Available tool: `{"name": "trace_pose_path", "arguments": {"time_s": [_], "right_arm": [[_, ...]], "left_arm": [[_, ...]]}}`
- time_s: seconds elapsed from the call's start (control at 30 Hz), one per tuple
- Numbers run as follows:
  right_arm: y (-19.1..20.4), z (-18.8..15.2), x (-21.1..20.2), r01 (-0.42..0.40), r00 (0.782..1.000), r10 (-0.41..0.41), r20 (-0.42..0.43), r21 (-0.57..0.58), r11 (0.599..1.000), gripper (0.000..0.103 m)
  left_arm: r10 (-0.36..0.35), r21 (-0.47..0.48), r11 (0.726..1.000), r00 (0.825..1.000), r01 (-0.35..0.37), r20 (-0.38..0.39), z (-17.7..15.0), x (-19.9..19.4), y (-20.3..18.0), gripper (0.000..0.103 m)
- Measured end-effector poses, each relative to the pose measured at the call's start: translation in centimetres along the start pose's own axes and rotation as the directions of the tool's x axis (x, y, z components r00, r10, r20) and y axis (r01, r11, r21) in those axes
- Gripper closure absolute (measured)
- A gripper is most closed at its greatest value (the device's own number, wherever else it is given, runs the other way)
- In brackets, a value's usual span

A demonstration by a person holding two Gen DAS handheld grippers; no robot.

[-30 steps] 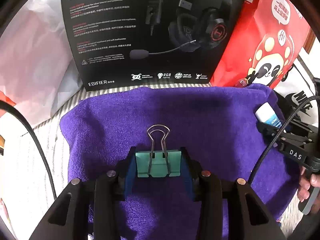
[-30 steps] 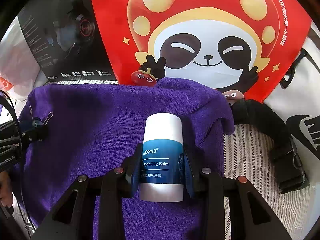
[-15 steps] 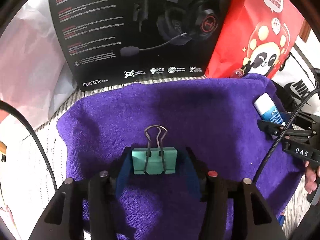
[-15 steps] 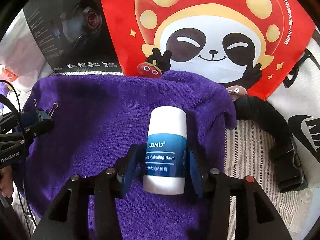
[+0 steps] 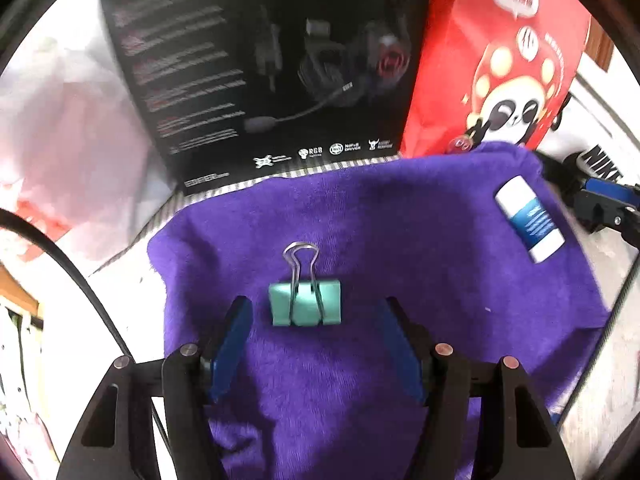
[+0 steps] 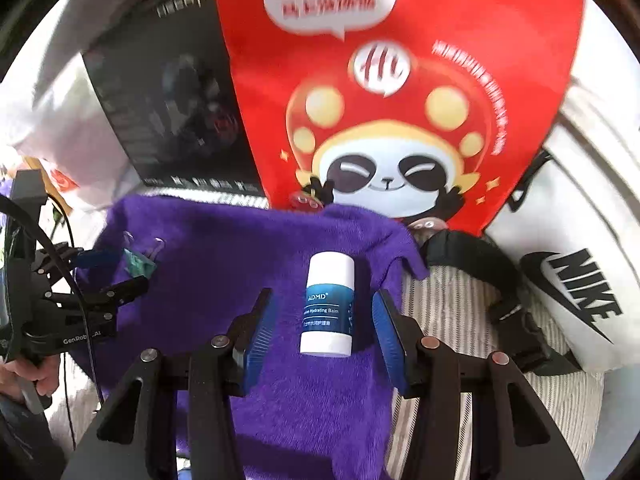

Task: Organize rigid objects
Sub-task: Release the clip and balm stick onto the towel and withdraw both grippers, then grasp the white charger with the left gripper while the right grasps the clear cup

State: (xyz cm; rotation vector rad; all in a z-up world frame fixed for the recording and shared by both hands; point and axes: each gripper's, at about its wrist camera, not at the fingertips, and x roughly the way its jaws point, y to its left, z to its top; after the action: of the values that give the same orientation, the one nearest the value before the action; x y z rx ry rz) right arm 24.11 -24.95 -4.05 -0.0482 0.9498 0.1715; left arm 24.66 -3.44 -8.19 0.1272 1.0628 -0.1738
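A teal binder clip (image 5: 306, 305) with wire handles lies on the purple towel (image 5: 400, 240). My left gripper (image 5: 314, 312) is open, its blue pads on either side of the clip and apart from it. A white and blue balm stick (image 6: 329, 305) lies on the same towel (image 6: 240, 264). My right gripper (image 6: 322, 308) is open, its pads clear of the stick on both sides. The stick also shows at the right of the left wrist view (image 5: 529, 218), and the clip at the left of the right wrist view (image 6: 138, 262).
A black headset box (image 5: 264, 68) and a red panda bag (image 5: 508, 64) stand behind the towel. A white Nike bag (image 6: 572, 280) and a black strap (image 6: 500, 280) lie to the right on striped bedding. Pale plastic bags (image 5: 52, 128) sit at left.
Both grippers opened and let go: the clip and the balm stick now rest on the towel. Both grippers pulled back and up, so more of the scene shows.
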Motion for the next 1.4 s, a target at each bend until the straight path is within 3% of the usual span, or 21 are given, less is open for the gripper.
{"name": "trace_pose_path", "arguments": {"time_s": [0.13,0.33,0.63,0.8,0.93,1.07,1.23,1.37,1.4], "right_arm": [[0.2,0.5,-2.0,0.008,0.999,-0.009,0.032,0.007,1.0,0.053],[1.0,-2.0,-6.0,-0.014,0.997,0.011,0.077,0.03,0.999,0.053],[1.3,-10.7,-10.4,-0.034,0.996,0.026,0.08,0.106,0.994,0.048],[0.8,-14.4,-10.9,-0.063,0.997,0.052,0.065,0.179,0.982,0.048],[0.6,-15.9,-10.5,-0.069,0.997,0.06,0.052,0.202,0.977,0.048],[0.4,-16.8,-9.7,-0.068,0.998,0.063,0.031,0.209,0.975,0.048],[0.7,-17.2,-8.2,-0.063,0.998,0.064,-0.001,0.202,0.977,0.048],[1.2,-17.4,-7.1,-0.072,0.997,0.076,-0.018,0.189,0.979,0.048],[1.3,-17.3,-6.7,-0.075,0.997,0.079,-0.016,0.187,0.979,0.048]], "left_arm": [[-0.064,-0.025,0.998,0.997,0.065,0.037,-1.8,-4.1,0.3,0.039],[-0.077,0.0,0.997,0.995,0.077,0.065,-5.9,-8.2,0.0,0.039],[-0.164,-0.045,0.985,0.986,0.164,0.004,-11.5,-6.2,-1.4,0.039],[-0.065,-0.055,0.996,0.998,0.064,-0.025,-12.3,-4.2,-1.3,0.041],[-0.092,-0.103,0.991,0.996,0.09,-0.011,-12.6,-4.1,0.1,0.046],[-0.073,-0.077,0.994,0.997,0.072,-0.009,-12.8,-4.3,-0.4,0.051],[-0.006,-0.019,1.0,1.0,0.006,-0.022,-12.9,-3.3,-2.1,0.06],[-0.015,-0.029,0.999,1.0,0.015,-0.01,-12.8,-3.5,-1.8,0.078],[-0.017,-0.027,0.999,1.0,0.016,-0.013,-12.7,-3.6,-1.6,0.078]]}}
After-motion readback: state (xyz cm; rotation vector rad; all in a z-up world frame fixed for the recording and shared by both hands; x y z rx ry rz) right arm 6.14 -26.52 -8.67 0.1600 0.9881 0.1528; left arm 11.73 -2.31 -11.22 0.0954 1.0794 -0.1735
